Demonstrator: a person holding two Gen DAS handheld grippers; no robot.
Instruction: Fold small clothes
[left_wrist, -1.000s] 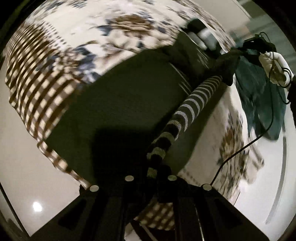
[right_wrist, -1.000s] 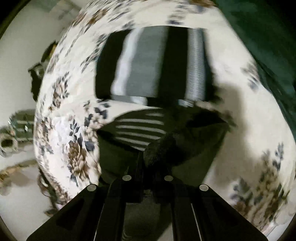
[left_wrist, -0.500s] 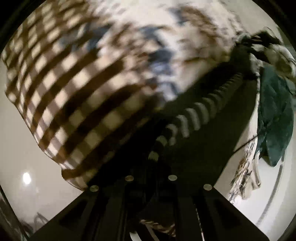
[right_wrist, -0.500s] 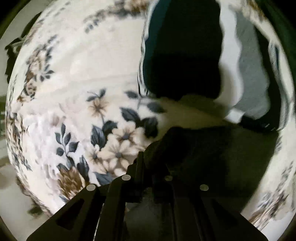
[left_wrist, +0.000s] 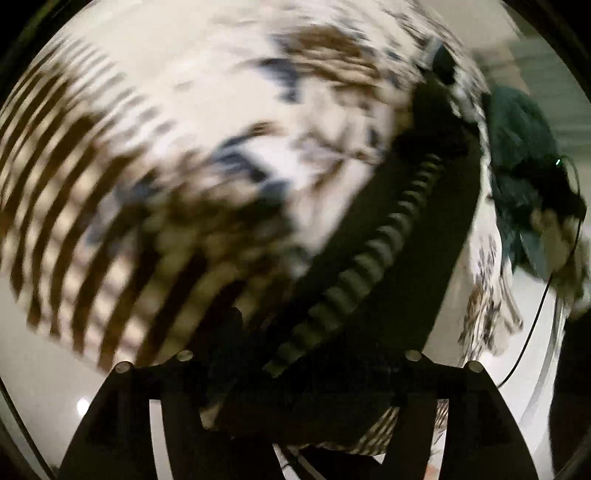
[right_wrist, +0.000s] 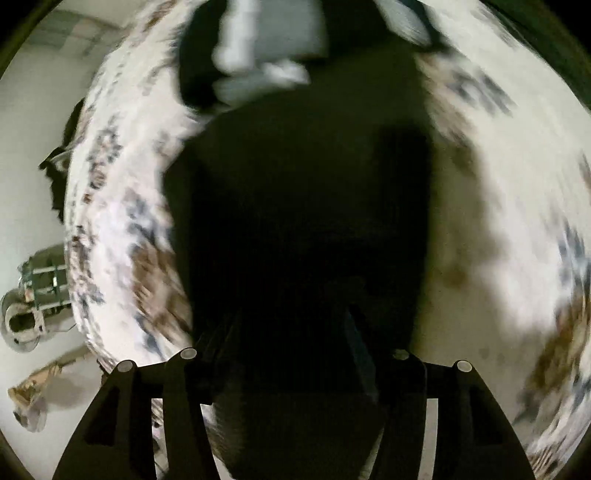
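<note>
A dark garment (left_wrist: 417, 266) with a grey-striped band (left_wrist: 354, 280) lies on a floral bedspread (left_wrist: 221, 92). In the left wrist view my left gripper (left_wrist: 299, 365) is open, its fingers (left_wrist: 177, 373) wide apart on either side of the garment's near edge. In the right wrist view the same dark garment (right_wrist: 295, 221) fills the centre, and my right gripper (right_wrist: 295, 362) is open with the cloth lying between its spread fingers (right_wrist: 181, 369). A folded grey, black and white striped piece (right_wrist: 266, 48) lies beyond it. Both views are motion-blurred.
A dark green cloth (left_wrist: 517, 155) lies at the bed's right side, with a black cable (left_wrist: 535, 317) hanging past it. The bedspread has a brown checked border (left_wrist: 74, 221). Pale floor (right_wrist: 33, 129) and metal hardware (right_wrist: 33, 295) show left of the bed.
Both grippers, shut on the dark garment's edge a second ago, have opened wide. The garment was carried over and now lies flatter on the bedspread. Both cameras have swung.
</note>
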